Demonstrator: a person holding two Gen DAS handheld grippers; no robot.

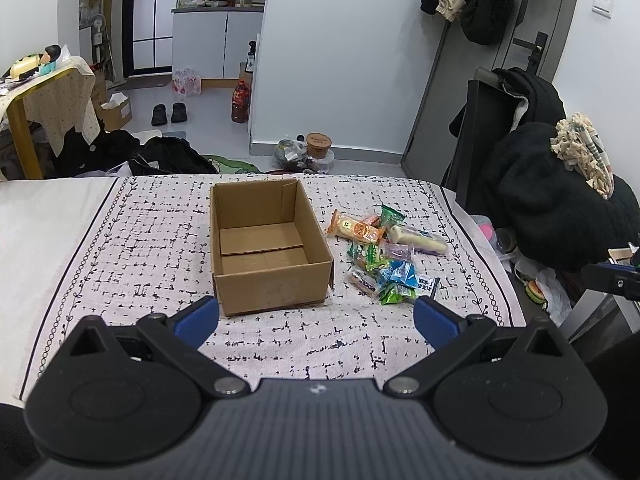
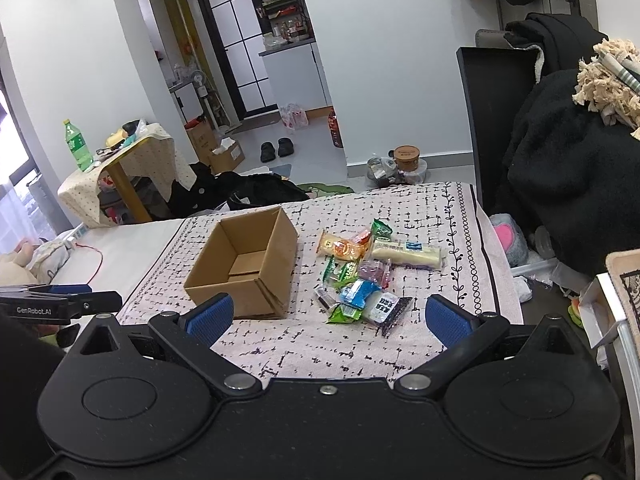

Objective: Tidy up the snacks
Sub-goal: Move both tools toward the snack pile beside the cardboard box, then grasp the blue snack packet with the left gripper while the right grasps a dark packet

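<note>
An open, empty cardboard box point(image 1: 276, 288) stands on the patterned cloth point(image 1: 140, 240); it also shows in the right wrist view point(image 2: 224, 276). A pile of snack packets point(image 1: 384, 256) lies right of the box, also in the right wrist view point(image 2: 364, 272): an orange packet point(image 1: 354, 230), a long cream bar point(image 2: 406, 256), green and blue packets. My left gripper point(image 1: 316, 318) is open and empty, short of the box's near wall. My right gripper point(image 2: 328, 318) is open and empty, just short of the pile.
The cloth covers a bed whose far edge point(image 1: 280, 176) drops to the floor. A black chair draped with dark clothes point(image 1: 560, 200) stands at the right. Bags lie on the floor beyond point(image 1: 168, 156). A small covered table point(image 2: 120, 168) stands at the left.
</note>
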